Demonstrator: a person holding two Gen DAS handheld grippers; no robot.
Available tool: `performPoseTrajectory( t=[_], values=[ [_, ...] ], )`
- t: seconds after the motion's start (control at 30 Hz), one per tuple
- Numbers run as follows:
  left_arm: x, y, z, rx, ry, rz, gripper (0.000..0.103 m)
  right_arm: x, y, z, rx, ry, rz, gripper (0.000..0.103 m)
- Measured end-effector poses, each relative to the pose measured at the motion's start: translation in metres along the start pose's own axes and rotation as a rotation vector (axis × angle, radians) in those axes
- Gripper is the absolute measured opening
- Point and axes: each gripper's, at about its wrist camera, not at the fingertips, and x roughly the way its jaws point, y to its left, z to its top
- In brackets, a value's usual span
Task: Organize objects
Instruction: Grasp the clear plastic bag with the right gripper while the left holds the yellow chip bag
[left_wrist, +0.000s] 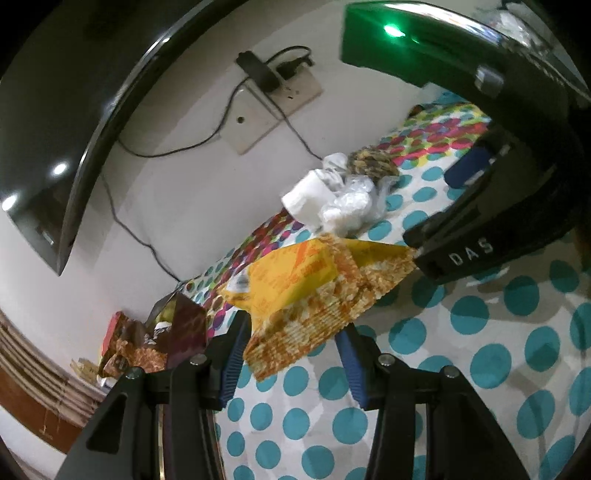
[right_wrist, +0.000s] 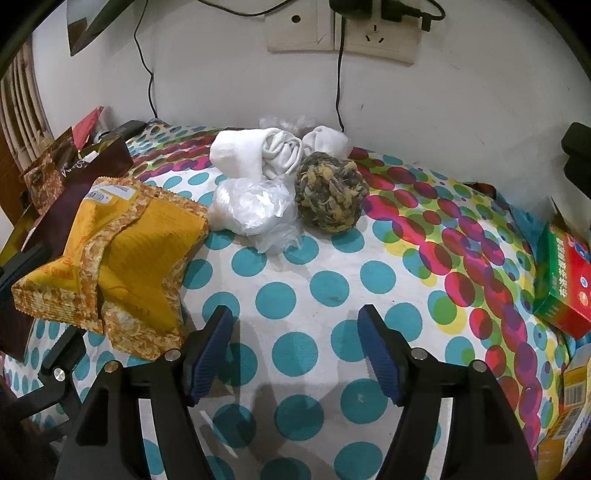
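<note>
Both wrist views close, downward; share yellow packet (left_wrist: 295, 280).

The print on the yellow packet (left_wrist: 295, 280) is blurred. The yellow box (right_wrist: 569, 406) is cut off by the right edge.

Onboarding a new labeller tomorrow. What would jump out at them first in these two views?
First the yellow snack packet, at the left of the polka-dot cloth, its crimped end between the left claw pads. Next the cluster near the wall: white rolled socks, a clear plastic bag and a dried-leaf ball. The right claw hangs open over bare cloth, and a red-green box lies at the right edge.
</note>
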Motion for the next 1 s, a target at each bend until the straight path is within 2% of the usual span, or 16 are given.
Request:
performPoseTrajectory(
  t=[0.07,0.17,0.2,0.23,0.57,0.8,0.87,1.0],
  values=[
    [0.000,-0.002,-0.001,0.016,-0.012,-0.004,0.048,0.000,0.000,0.000,0.002,0.000,0.003,0.068],
    [0.001,-0.003,-0.002,0.019,-0.011,-0.062,0.047,0.000,0.000,0.000,-0.001,0.001,0.001,0.069],
    [0.002,-0.003,-0.002,0.014,-0.005,-0.069,0.045,0.000,0.000,0.000,-0.003,0.001,0.000,0.069],
    [0.003,-0.004,-0.002,0.011,-0.001,-0.074,0.034,0.000,0.001,0.000,-0.004,0.002,-0.001,0.069],
    [0.002,-0.007,-0.006,-0.004,-0.005,-0.084,0.033,0.001,-0.004,0.003,0.041,-0.013,0.049,0.072],
    [-0.002,0.013,-0.010,-0.118,-0.018,-0.119,0.031,0.003,-0.004,0.011,0.081,-0.041,0.113,0.072],
    [-0.004,0.020,-0.011,-0.156,-0.028,-0.149,0.031,0.005,0.000,0.015,0.073,-0.053,0.120,0.072],
    [-0.004,0.029,-0.012,-0.209,-0.027,-0.149,0.031,0.014,0.007,0.026,0.074,-0.050,0.118,0.072]
  ],
)
